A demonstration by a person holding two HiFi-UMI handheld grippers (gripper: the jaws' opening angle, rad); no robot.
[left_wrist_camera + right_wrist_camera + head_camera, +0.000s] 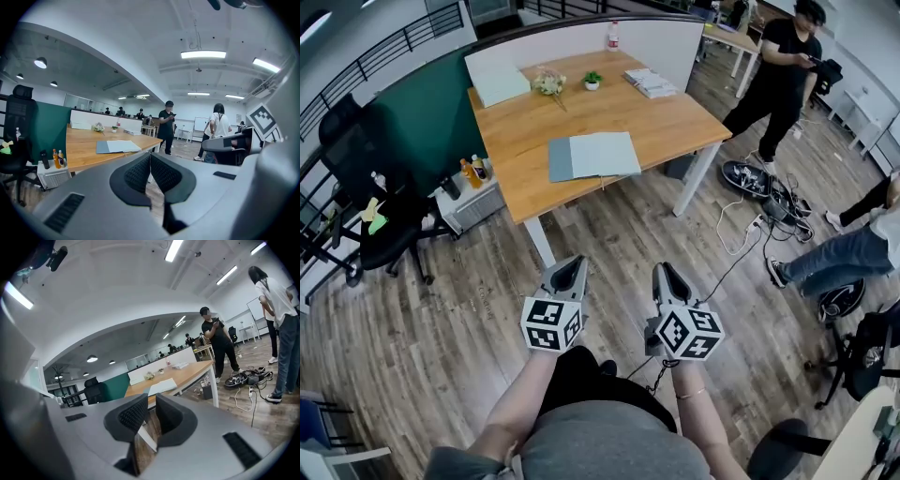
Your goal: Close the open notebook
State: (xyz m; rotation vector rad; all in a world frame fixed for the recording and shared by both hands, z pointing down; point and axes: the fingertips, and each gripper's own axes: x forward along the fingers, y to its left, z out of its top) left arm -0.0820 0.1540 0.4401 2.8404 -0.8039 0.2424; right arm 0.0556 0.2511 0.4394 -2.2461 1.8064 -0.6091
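Note:
The open notebook [595, 156] lies flat near the front edge of the wooden table [581, 112], a grey leaf on its left and a pale page on its right. Both grippers hang well short of the table, over the wood floor, pointing toward it. My left gripper [572, 265] has its pads pressed together with nothing in them [150, 157]. My right gripper [667, 272] shows a narrow gap between its pads, and nothing is between them [150, 401]. The notebook [117, 146] shows small and far off in the left gripper view, and likewise the notebook [161, 386] in the right gripper view.
On the table's far side are a flower bunch [549, 82], a small potted plant [592, 82], a stack of papers [652, 82] and a bottle [613, 36]. A black office chair [366, 202] and a low cart [473, 199] stand left. A standing person [778, 75] and floor cables [769, 192] are right.

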